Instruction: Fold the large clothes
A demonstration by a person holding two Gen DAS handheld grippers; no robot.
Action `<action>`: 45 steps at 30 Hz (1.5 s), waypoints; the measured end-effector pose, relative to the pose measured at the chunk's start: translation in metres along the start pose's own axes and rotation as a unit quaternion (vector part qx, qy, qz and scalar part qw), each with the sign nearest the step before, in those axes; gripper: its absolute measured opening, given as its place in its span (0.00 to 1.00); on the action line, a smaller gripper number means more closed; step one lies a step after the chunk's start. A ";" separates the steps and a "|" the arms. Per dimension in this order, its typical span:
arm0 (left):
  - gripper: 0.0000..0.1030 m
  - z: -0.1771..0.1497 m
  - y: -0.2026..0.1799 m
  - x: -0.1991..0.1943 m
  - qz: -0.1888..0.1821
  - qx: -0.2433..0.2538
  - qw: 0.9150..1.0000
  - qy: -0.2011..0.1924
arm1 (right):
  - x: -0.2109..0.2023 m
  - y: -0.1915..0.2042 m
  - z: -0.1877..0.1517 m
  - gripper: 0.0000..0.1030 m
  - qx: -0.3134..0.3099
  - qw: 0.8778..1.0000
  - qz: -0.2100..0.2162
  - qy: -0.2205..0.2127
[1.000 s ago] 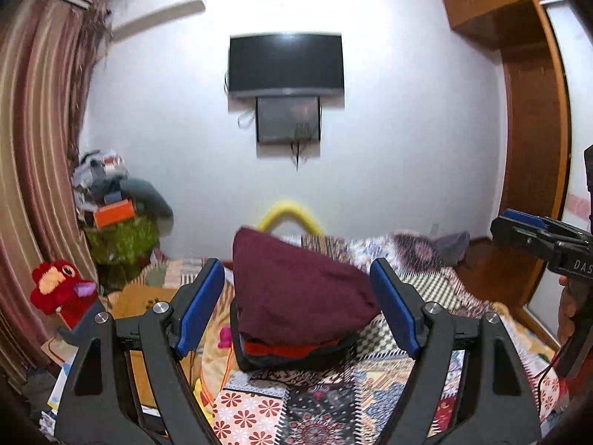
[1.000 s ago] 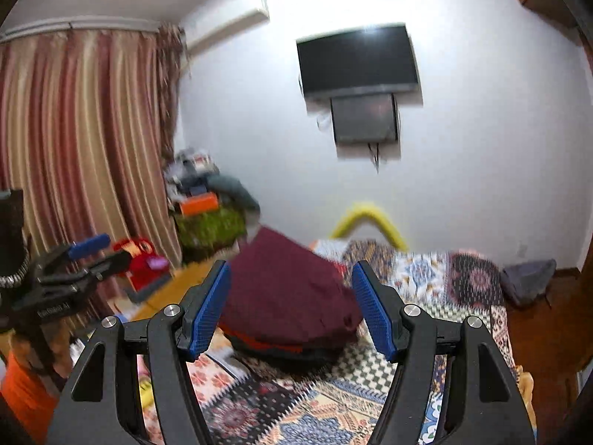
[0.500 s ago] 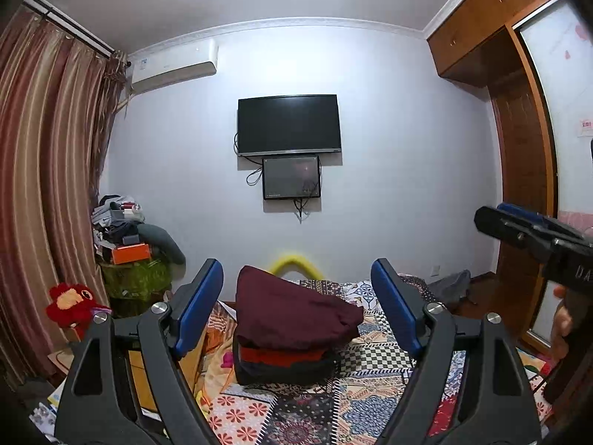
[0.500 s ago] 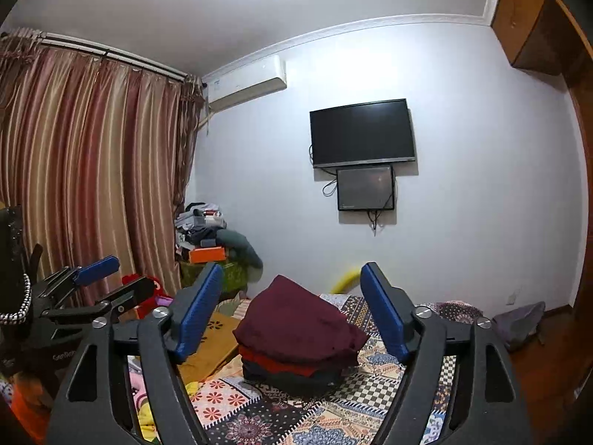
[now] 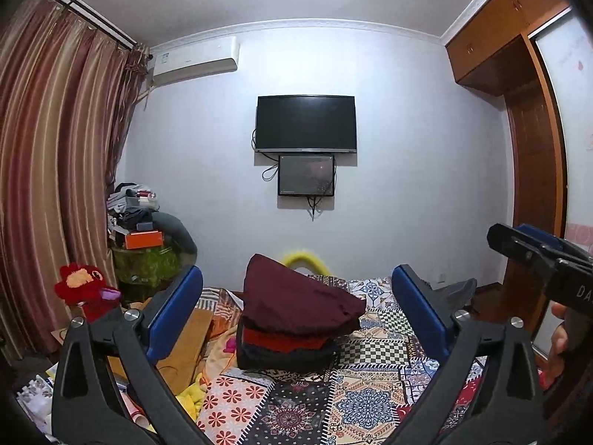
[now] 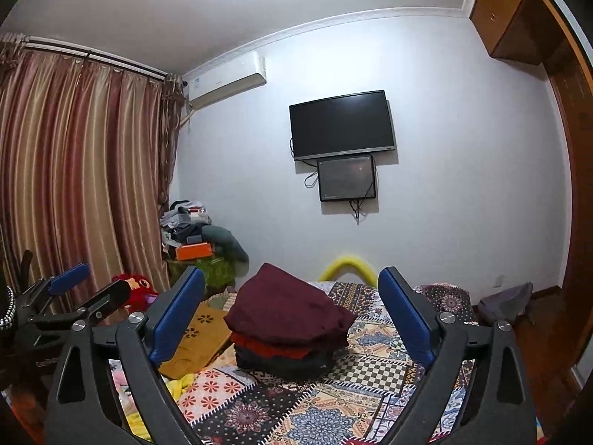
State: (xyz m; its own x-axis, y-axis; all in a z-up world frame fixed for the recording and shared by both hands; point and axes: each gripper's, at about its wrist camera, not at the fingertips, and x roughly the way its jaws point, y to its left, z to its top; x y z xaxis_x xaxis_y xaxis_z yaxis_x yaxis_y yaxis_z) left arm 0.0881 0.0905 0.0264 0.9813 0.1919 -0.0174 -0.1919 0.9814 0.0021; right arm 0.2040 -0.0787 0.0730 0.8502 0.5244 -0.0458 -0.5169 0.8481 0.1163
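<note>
While both jaws widen on nothing, left gripper [image 5: 296, 309] and right gripper [image 6: 292, 309] frame the folded clothes stack [image 5: 296, 324] at centre frame, on patchwork bedspread [image 5: 374, 382]

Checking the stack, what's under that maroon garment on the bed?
Under the maroon garment lies a red piece, then a dark one, on the quilt. Anything between those layers is covered.

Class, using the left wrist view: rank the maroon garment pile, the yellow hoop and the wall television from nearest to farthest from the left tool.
1. Maroon garment pile, on the bed, centre.
2. Yellow hoop, just behind the pile.
3. Wall television, high on the far wall.
</note>
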 end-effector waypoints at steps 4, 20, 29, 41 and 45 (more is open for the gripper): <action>1.00 -0.003 0.000 0.000 0.002 -0.001 1.000 0.004 | -0.001 0.002 -0.003 0.91 -0.003 1.000 0.000 0.002; 1.00 -0.009 0.006 0.012 0.013 -0.013 1.000 0.020 | 0.002 -0.001 -0.012 0.91 -0.002 1.000 -0.001 0.025; 1.00 -0.009 0.007 0.014 0.013 -0.016 1.000 0.023 | 0.001 -0.002 -0.010 0.91 -0.001 1.000 -0.002 0.029; 1.00 -0.011 0.010 0.021 0.010 -0.024 0.999 0.032 | 0.003 -0.002 -0.012 0.91 -0.002 0.999 -0.001 0.035; 1.00 -0.012 0.009 0.022 0.002 -0.024 0.999 0.035 | 0.003 -0.001 -0.012 0.91 0.000 0.999 0.000 0.037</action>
State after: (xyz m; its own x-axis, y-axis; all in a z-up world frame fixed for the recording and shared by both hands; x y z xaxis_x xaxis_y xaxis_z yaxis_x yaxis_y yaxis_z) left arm 0.1079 0.1041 0.0138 0.9773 0.1930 -0.0878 -0.1975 0.9793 -0.0455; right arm 0.2064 -0.0772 0.0605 0.8407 0.5281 -0.1201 -0.5164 0.8485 0.1160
